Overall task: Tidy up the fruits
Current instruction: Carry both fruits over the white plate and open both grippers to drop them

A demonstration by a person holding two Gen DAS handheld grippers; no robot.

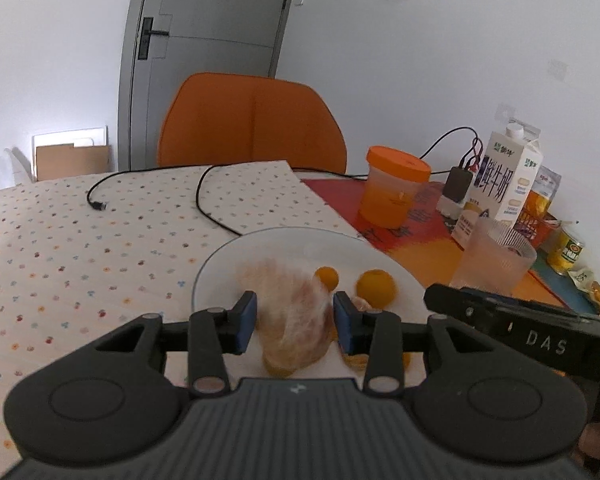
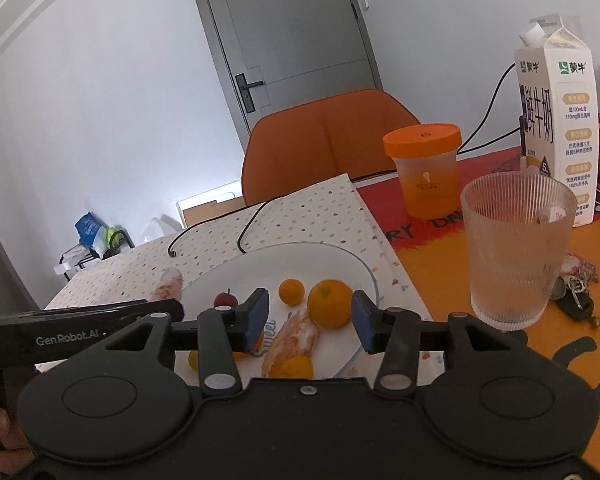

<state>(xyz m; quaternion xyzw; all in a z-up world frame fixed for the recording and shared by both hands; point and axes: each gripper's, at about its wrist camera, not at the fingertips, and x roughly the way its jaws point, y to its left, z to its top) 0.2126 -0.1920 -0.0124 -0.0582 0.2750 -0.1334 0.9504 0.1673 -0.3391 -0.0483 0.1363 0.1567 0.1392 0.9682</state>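
A white plate (image 2: 352, 264) holds a tangerine (image 2: 329, 303), a small kumquat (image 2: 291, 291), a red berry (image 2: 224, 300) and a peeled citrus segment (image 2: 294, 340). My left gripper (image 1: 295, 320) is shut on a pale peeled citrus piece (image 1: 296, 312), blurred, held above the plate (image 1: 228, 264); it shows in the right wrist view as a pinkish piece (image 2: 168, 284). The tangerine (image 1: 375, 288) and kumquat (image 1: 327, 277) lie beyond it. My right gripper (image 2: 310, 320) is open above the plate, its jaws standing either side of the segment and tangerine.
A ribbed glass (image 2: 516, 252), an orange-lidded cup (image 2: 426, 168) and a milk carton (image 2: 556, 120) stand on the right. Keys (image 2: 578, 288) lie by the glass. Black cables (image 1: 204, 196) cross the dotted tablecloth. An orange chair (image 1: 252, 124) stands behind the table.
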